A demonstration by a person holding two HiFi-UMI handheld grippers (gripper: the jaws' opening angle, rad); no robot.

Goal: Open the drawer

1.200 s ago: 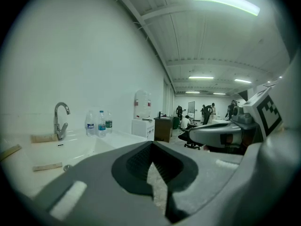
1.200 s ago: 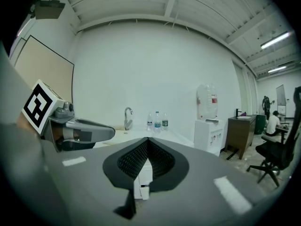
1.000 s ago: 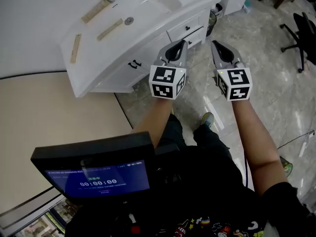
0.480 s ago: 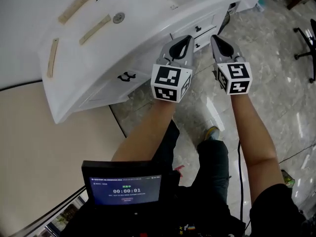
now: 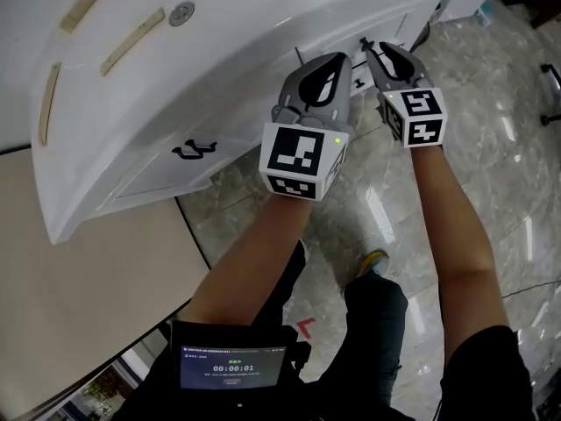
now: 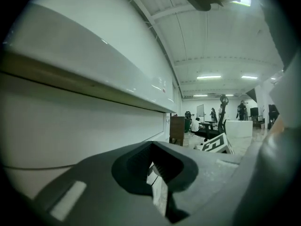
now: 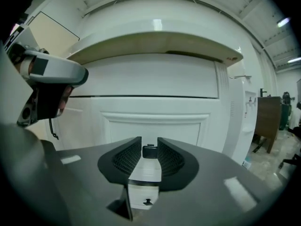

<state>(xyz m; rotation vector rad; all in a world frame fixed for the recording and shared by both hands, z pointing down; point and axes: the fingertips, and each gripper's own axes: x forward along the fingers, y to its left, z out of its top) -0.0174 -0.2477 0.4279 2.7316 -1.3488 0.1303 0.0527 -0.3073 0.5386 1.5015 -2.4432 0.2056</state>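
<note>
Evidently the right gripper [image 5: 375,53] sat with its jaws drawn narrow onto the small dark knob [image 7: 149,151] of the white panelled drawer front [image 7: 188,126], high in the white vanity cabinet [image 5: 149,169], just under the countertop. The left gripper [image 5: 329,64] hung just beside it, jaws pressed together on nothing. By my judgement the pull should run straight back along the drawer's travel, level and unhurried, the pinch firm enough that the little knob cannot slip free, the left gripper kept clear.
</note>
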